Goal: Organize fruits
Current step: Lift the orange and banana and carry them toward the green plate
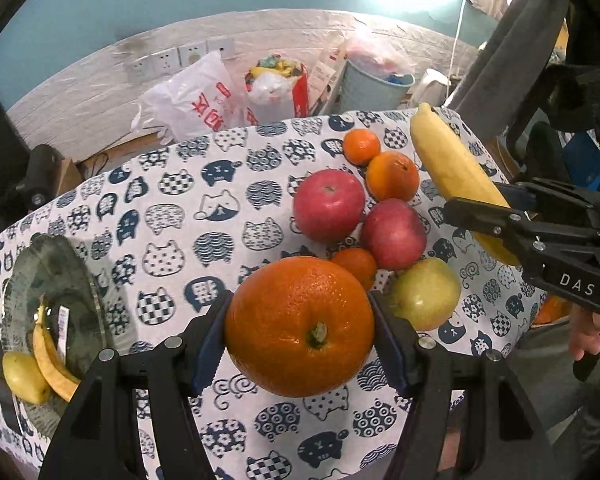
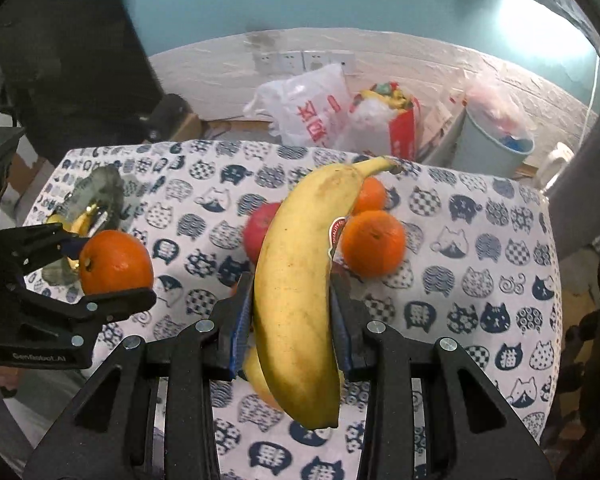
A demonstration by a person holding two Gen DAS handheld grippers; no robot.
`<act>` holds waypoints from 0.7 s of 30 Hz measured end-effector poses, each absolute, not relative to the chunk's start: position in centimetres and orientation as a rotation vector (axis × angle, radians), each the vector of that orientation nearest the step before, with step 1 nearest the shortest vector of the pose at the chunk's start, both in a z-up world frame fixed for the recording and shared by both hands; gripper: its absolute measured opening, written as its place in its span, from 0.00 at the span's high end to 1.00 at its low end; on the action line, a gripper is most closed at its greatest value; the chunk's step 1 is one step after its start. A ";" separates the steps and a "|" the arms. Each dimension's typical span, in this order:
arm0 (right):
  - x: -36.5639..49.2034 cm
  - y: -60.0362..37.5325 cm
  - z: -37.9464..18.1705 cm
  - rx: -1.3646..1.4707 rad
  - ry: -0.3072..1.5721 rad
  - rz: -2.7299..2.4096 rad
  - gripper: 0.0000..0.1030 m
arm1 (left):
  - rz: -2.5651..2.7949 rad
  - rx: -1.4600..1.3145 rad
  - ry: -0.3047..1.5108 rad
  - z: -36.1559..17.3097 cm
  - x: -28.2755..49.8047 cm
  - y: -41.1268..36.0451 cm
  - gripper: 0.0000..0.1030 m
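My left gripper (image 1: 300, 336) is shut on a large orange (image 1: 300, 326) and holds it above the table; it also shows in the right wrist view (image 2: 114, 262). My right gripper (image 2: 292, 316) is shut on a yellow banana (image 2: 300, 276), seen at the right of the left wrist view (image 1: 456, 168). On the cat-print cloth (image 1: 180, 208) lie two red apples (image 1: 328, 206), a green apple (image 1: 426, 294), oranges (image 1: 392, 176) and tangerines (image 1: 361, 146). A glass plate (image 1: 56, 264) at the left holds a banana (image 1: 52, 356) and a yellow fruit (image 1: 24, 376).
Behind the table are plastic bags (image 1: 196, 100), a red bag (image 1: 278, 88) and a pale blue bin (image 1: 374, 86) against a white brick wall. A black object (image 1: 36, 180) stands at the far left. A person's hand (image 1: 592, 332) is at the right edge.
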State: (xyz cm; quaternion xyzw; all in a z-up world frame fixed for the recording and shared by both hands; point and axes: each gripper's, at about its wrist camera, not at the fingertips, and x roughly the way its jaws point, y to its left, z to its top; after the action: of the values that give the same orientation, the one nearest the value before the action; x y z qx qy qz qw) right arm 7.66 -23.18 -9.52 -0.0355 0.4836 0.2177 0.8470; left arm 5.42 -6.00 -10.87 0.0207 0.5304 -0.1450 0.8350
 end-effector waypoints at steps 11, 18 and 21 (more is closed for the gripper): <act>7.5 -17.7 -8.1 -0.086 1.003 0.552 0.67 | -0.237 -0.004 1.089 -9.8 4.1 -1.2 0.34; 7.3 -13.6 -7.4 -0.108 1.000 0.612 0.67 | -0.176 -0.055 1.077 -9.6 3.1 2.7 0.34; 7.3 -11.8 -7.2 -0.120 1.000 0.635 0.67 | -0.148 -0.070 1.069 -9.6 2.6 4.3 0.34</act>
State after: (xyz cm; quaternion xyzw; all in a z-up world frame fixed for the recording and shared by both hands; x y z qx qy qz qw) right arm 7.29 -11.79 -7.24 -0.0564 0.4712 0.2992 0.8278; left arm 2.64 4.34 -9.55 -0.0334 0.5089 -0.0707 0.8572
